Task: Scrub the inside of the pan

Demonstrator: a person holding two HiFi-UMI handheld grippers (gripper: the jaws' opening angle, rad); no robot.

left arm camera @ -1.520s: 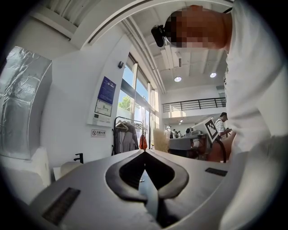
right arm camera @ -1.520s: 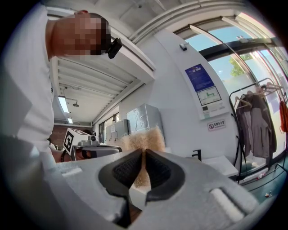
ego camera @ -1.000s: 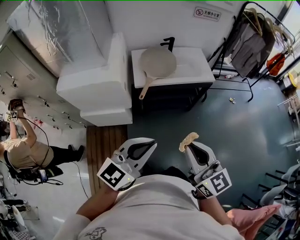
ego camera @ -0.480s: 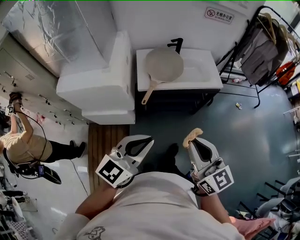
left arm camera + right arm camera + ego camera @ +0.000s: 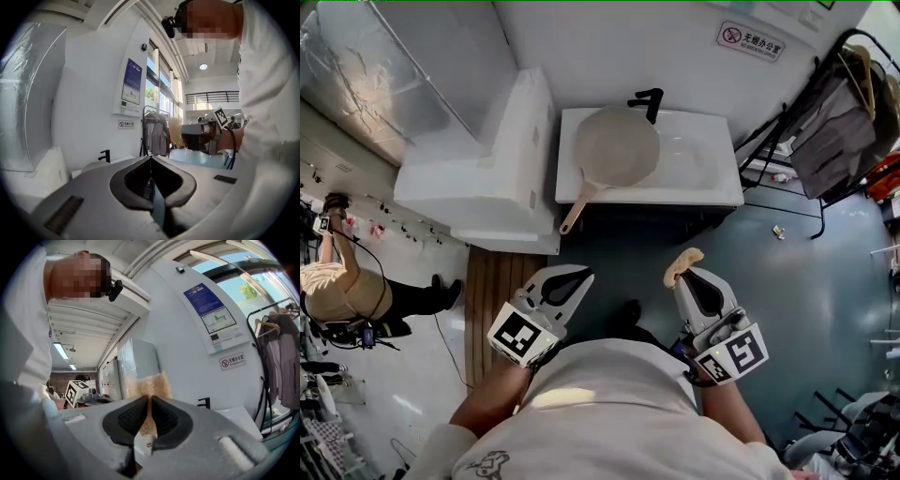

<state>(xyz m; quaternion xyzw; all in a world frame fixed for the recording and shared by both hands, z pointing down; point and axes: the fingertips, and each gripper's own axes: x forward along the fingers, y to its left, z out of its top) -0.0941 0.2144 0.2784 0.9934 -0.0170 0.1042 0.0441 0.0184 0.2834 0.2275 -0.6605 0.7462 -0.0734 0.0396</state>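
Because the white washbasin [image 5: 703,178] stands against the wall, well apart from the person, the step in hand looks like the approach, and nothing has yet been scrubbed. It would go best if the person came square to the basin's front rim, so that both arms reach in without stretching.

The pan [image 5: 616,147] lies across the left part of the basin, just under the black tap [image 5: 649,98], apparently with its pale inside facing up. Its handle [image 5: 577,210] juts out over the front rim toward the left. That overhang is the natural place to steady it, since a pan resting loose on a basin will probably turn or slide once rubbed.

The left claw [image 5: 579,274] is held level in front of the body, its jaws pressed together with nothing between them. It would have to spread before it meets the handle, then close on the handle near the pan's wall, not at the far end.

The right claw [image 5: 685,274] is pinched on a tan sponge [image 5: 682,263], most of which stands out beyond the tips. Only a thin part is gripped, so hard sideways strokes might drag it free. The sponge should be laid flat on the pan's floor and worked in small circles, kept clear of the tap.
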